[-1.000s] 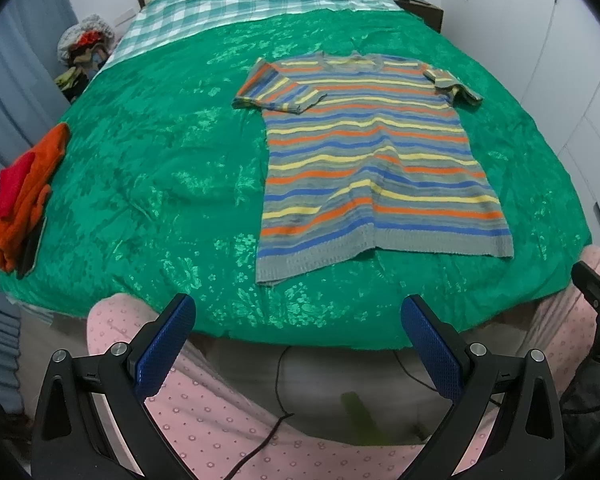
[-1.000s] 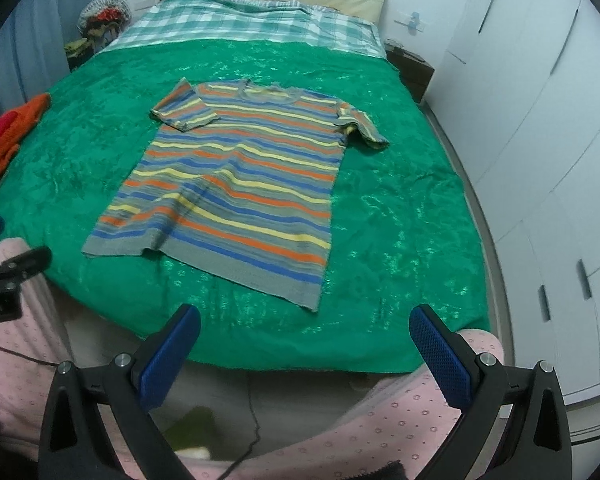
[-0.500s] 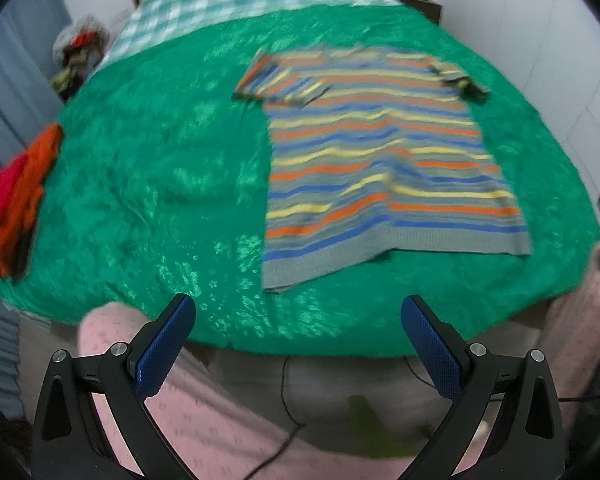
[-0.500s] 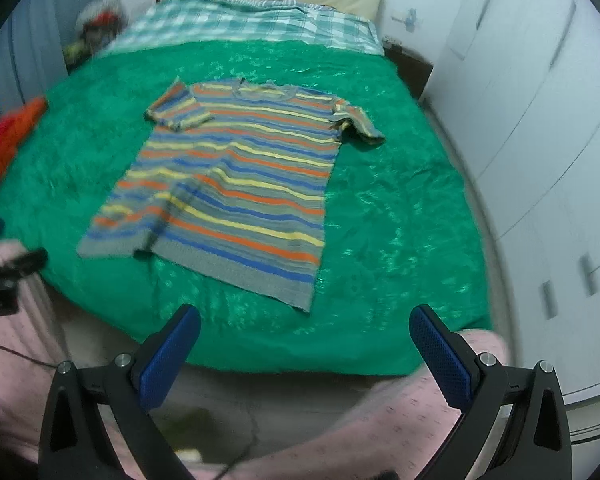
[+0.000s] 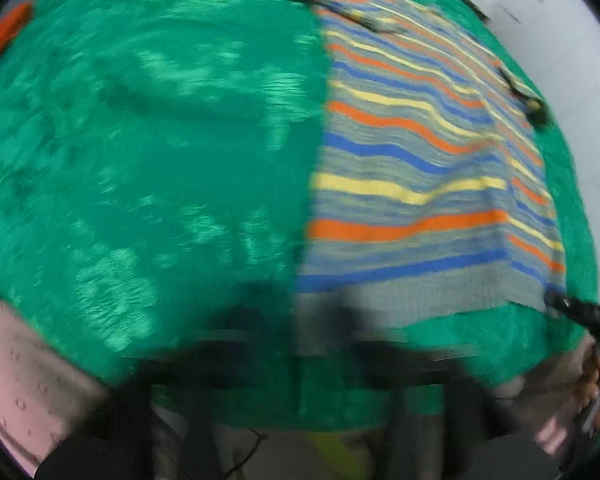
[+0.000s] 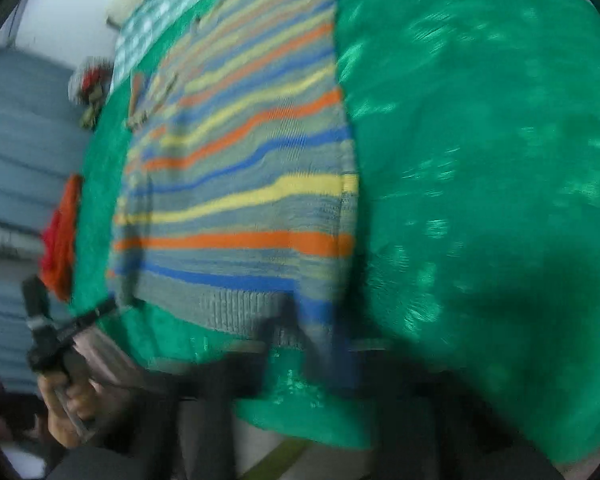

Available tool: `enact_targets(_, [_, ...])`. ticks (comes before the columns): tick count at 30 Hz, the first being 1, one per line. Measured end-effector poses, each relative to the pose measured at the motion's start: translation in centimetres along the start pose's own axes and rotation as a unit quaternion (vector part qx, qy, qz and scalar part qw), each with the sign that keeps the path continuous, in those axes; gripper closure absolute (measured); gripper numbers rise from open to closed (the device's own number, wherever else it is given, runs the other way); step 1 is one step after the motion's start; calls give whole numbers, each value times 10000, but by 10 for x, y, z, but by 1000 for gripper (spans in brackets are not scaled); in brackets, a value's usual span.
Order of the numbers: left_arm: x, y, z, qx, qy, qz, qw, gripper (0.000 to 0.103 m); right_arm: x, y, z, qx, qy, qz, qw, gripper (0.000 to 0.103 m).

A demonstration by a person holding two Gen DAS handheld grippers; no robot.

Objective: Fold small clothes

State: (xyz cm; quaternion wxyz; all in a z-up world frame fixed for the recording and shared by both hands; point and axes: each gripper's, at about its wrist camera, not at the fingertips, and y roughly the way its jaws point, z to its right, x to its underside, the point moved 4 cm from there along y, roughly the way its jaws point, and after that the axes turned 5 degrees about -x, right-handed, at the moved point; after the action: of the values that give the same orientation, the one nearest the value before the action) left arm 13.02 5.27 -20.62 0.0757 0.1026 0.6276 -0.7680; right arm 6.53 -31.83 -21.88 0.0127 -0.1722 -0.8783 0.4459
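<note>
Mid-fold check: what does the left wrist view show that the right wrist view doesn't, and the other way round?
Only the left wrist view: the right gripper at the striped shirt's right hem corner, with white wardrobe doors behind.

Only the right wrist view: the left gripper by the left hem corner, blue-grey curtains and the checked bedding.

Both: the shirt flat on the green bedspread, and orange-red clothes. Blur hides each view's own gripper.

green bedspread (image 5: 160, 140), orange clothes (image 6: 60, 248), blue curtain (image 6: 16, 152)
</note>
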Motion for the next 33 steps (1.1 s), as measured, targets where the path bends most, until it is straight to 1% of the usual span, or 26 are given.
enact_targets(1, [-1, -6, 0, 17, -17, -22, 10000, 100, 0, -8, -4, 3, -18, 41, 10000, 98])
enact_targets(4, [-3, -42, -10, -81, 139, 293, 9994, 101, 3, -55, -10, 323, -140, 350, 9988, 98])
enact_targets(6, [-2, -54, -16, -59, 166, 358, 9992, 101, 6, -74, -8, 380, -106, 373, 9985, 98])
enact_targets(7, [-2, -55, -16, -134, 217, 333, 9991, 101, 5, -75, -7, 445, -111, 330, 9984, 98])
enact_targets(8, [0, -49, -13, -314, 338, 222, 9987, 101, 6, -73, -6, 521, -136, 236, 9983, 98])
enact_targets(10, [6, -30, -10, -766, 625, 16, 9951, 101, 9, -53, -1, 734, -174, -46, 9971, 98])
enact_targets(11, [11, -16, -9, -968, 715, -152, 9926, 101, 13, -39, 4, 858, -138, -208, 9960, 98])
enact_targets(12, [15, -8, -8, -1098, 751, -223, 9909, 101, 15, -29, 7, 960, -90, -300, 9949, 98])
enact_targets(13, [17, -4, -7, -1188, 793, -220, 9895, 101, 18, -21, 13, 1045, -25, -352, 9939, 98])
enact_targets(15, [19, 2, -2, -1412, 918, -174, 9856, 101, 18, -11, 20, 1003, 215, -339, 9942, 99])
enact_targets(17, [21, 5, 5, -1660, 1011, -139, 9808, 98, 14, -10, 15, 1030, 249, -318, 9939, 98])
enact_targets(18, [20, 7, 10, -1803, 1100, -122, 9774, 94, 13, -10, 12, 1030, 214, -332, 9939, 98])
enact_targets(19, [22, 5, 14, -1917, 1186, -158, 9741, 92, 12, -12, 11, 962, 221, -364, 9945, 96])
enact_targets(20, [22, 2, 17, -1976, 1270, -175, 9719, 80, 12, -17, 9, 876, 259, -426, 9949, 86])
enact_targets(21, [22, -6, 16, -2071, 1278, -131, 9699, 56, 12, -26, 12, 865, 254, -459, 9949, 79])
enact_targets(22, [19, -18, 14, -2168, 1227, 36, 9685, 46, 10, -40, 13, 880, 188, -452, 9949, 64])
enact_targets(23, [14, -30, 11, -2235, 1189, 207, 9672, 38, 5, -59, 10, 938, 54, -386, 9948, 60])
enact_targets(24, [8, -44, 8, -2313, 1149, 421, 9652, 38, 1, -72, 10, 990, -38, -323, 9946, 60])
enact_targets(26, [-7, -65, 6, -2417, 1025, 822, 9614, 37, -24, -109, 9, 1273, -326, -32, 9913, 59])
enact_targets(27, [-16, -73, 8, -2343, 949, 1013, 9622, 36, -48, -127, 1, 1613, -707, 193, 9842, 58])
enact_targets(28, [-28, -77, 16, -2155, 865, 1213, 9651, 34, -68, -136, -7, 1901, -1081, 343, 9752, 54])
enact_targets(29, [-37, -77, 21, -2000, 824, 1316, 9674, 30, -68, -136, -7, 1901, -1081, 343, 9752, 51])
enact_targets(30, [-46, -71, 31, -1807, 809, 1418, 9699, 29, -110, -142, -26, 2192, -1739, 629, 9580, 51])
enact_targets(31, [-48, -69, 36, -1687, 834, 1458, 9712, 29, -134, -138, -36, 2090, -1999, 694, 9547, 49])
enact_targets(32, [-53, -53, 53, -1491, 888, 1509, 9732, 29, -159, -128, -46, 1983, -2199, 729, 9524, 48])
enact_targets(33, [-54, -42, 61, -1423, 912, 1473, 9745, 29, -178, -118, -53, 1926, -2353, 764, 9496, 48])
